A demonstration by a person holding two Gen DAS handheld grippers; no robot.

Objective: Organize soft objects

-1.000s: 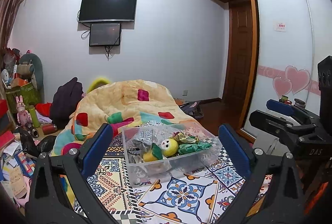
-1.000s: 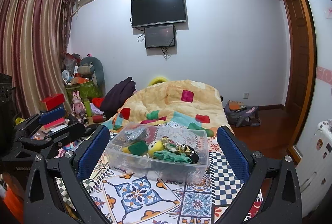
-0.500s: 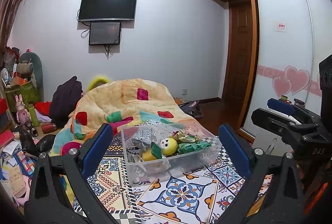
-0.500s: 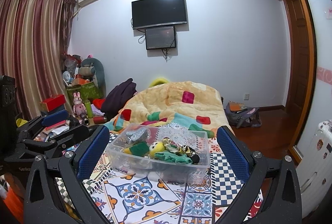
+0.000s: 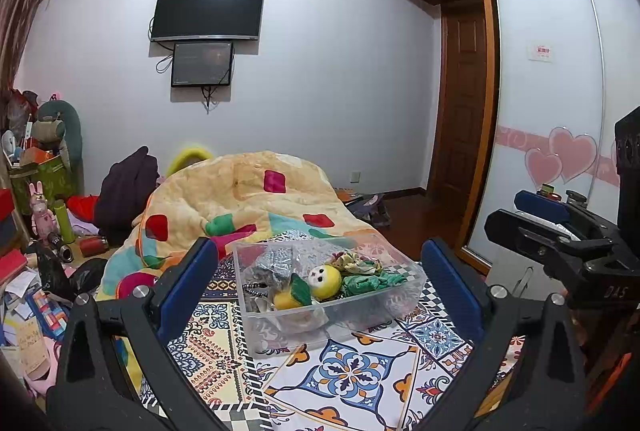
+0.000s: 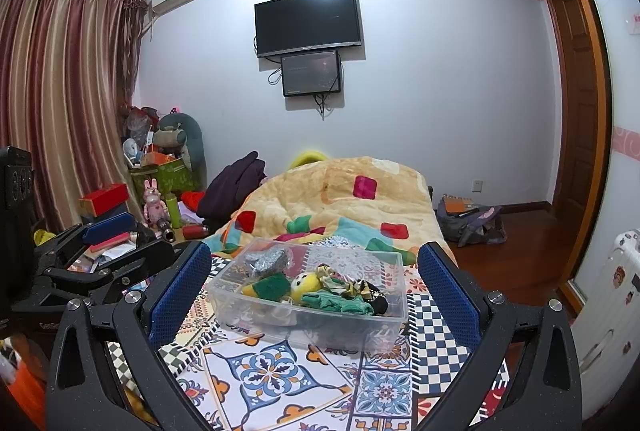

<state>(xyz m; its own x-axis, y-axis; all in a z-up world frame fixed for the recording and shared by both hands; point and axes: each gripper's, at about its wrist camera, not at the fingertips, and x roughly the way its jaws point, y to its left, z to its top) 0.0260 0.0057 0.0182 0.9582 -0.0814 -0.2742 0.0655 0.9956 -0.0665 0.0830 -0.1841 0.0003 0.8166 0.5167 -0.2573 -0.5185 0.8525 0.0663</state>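
A clear plastic bin [image 5: 360, 315] [image 6: 360, 331] stands on the patterned bed cover. It holds several soft things: a yellow round plush [image 5: 325, 277] [image 6: 305, 283], a green cloth [image 5: 370, 281] [image 6: 336, 303], a silver fabric piece [image 5: 272, 263] [image 6: 267, 259] and a yellow-green toy [image 5: 290, 296]. My left gripper [image 5: 320, 283] is open and empty, held back from the bin. My right gripper [image 6: 314, 283] is open and empty, also short of the bin. Each gripper shows at the side of the other's view.
A patchwork quilt [image 5: 248, 203] [image 6: 352, 203] is heaped behind the bin. Clutter, boxes and toys [image 6: 152, 191] stand at the left. A bag [image 6: 468, 217] lies on the floor at the right. A wardrobe [image 5: 552, 91] stands at the right.
Both views have shifted very slightly. Both grippers stay open and the bin's contents have not moved.
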